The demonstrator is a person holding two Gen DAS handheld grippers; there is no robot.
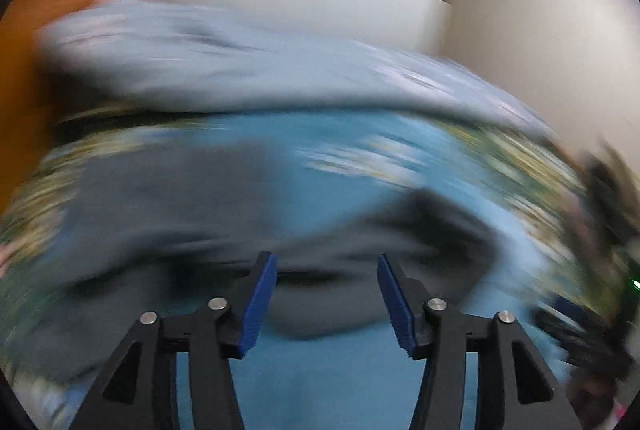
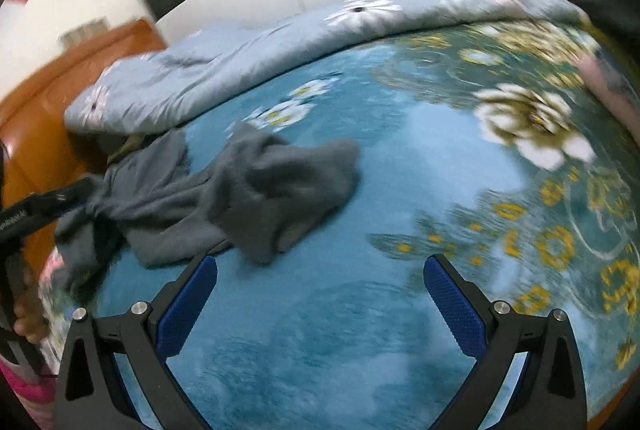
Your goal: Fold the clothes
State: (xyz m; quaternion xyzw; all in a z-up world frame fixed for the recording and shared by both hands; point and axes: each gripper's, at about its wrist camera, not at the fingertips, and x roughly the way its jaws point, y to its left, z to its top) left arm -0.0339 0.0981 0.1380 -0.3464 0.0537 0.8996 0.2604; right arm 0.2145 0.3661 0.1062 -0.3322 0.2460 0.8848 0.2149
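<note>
Right wrist view gives you the clean read: the grey garment (image 2: 224, 190) lies crumpled on the blue floral bedspread (image 2: 400, 170), up against the rolled pale-blue quilt (image 2: 248, 62), well left of your right gripper (image 2: 320, 306), whose jaws stand wide apart with nothing between them. Your left gripper (image 1: 327, 304) is blurred in its own view, jaws apart too, no cloth pinched, and the garment (image 1: 168, 214) sits just beyond its tips. So, by my read, you're going in for a first grab. Pick an edge or a corner, not the middle of the heap. Bring the right one across to a second corner, then lift and spread it flat before any fold. Slow down; that blur won't help your aim.
</note>
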